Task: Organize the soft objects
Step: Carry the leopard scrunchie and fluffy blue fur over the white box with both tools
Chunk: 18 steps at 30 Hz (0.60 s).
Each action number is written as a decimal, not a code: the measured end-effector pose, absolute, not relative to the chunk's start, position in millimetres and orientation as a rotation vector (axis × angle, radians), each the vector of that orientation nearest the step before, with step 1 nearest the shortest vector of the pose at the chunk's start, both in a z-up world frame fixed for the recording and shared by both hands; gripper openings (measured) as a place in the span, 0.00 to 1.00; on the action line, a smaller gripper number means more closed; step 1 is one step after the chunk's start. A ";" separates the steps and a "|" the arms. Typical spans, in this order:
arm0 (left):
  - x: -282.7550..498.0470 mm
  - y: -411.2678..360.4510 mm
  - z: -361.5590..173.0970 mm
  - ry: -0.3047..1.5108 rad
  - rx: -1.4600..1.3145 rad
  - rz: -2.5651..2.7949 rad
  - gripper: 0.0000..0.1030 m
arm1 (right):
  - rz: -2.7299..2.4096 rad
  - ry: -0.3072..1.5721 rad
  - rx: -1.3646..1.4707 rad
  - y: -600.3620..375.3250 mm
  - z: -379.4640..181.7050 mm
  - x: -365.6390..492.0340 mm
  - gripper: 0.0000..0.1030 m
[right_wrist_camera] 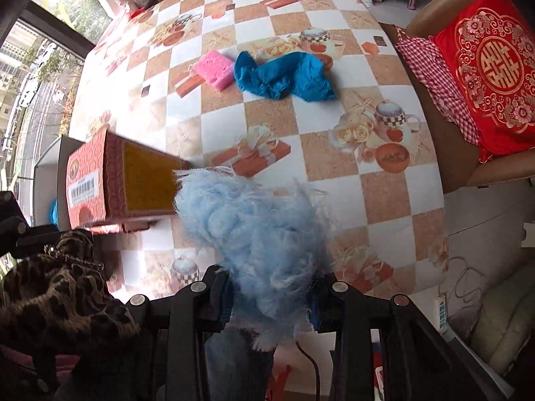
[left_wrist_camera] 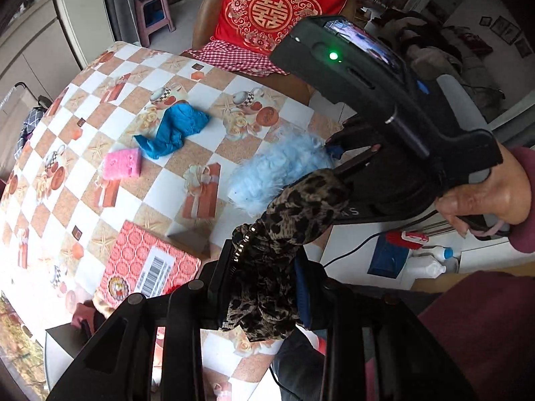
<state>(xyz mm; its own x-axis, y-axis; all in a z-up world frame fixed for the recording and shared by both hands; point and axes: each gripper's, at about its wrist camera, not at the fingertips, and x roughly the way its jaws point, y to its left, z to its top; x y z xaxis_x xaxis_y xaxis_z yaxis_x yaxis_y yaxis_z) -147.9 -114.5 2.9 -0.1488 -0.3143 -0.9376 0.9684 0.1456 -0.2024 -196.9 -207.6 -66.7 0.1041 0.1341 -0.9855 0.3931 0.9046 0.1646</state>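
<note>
My left gripper [left_wrist_camera: 264, 287] is shut on a leopard-print cloth [left_wrist_camera: 287, 234], held above the table's near edge; the cloth also shows in the right wrist view [right_wrist_camera: 57, 287]. My right gripper [right_wrist_camera: 271, 297] is shut on a fluffy light-blue cloth [right_wrist_camera: 260, 230], also seen in the left wrist view [left_wrist_camera: 277, 167], with the right gripper [left_wrist_camera: 347, 153] behind it. A crumpled blue cloth [left_wrist_camera: 177, 130] [right_wrist_camera: 284, 77] and a pink sponge [left_wrist_camera: 122, 163] [right_wrist_camera: 215, 70] lie side by side on the table.
A red patterned box [left_wrist_camera: 147, 267] [right_wrist_camera: 110, 180] with a barcode label stands at the near edge of the checkered tablecloth [right_wrist_camera: 301, 127]. A chair with a red cushion [left_wrist_camera: 277, 6] [right_wrist_camera: 488, 67] and a checked cloth stands beside the table.
</note>
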 end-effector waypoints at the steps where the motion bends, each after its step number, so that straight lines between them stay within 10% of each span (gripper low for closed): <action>1: -148.9 -106.4 1.5 1.184 0.768 -1.322 0.34 | -0.183 1.477 0.437 -198.9 -68.8 -198.8 0.35; 18: -125.7 32.9 -14.0 1.257 0.631 -1.050 0.34 | 0.169 1.539 0.181 -45.5 -67.0 -184.9 0.35</action>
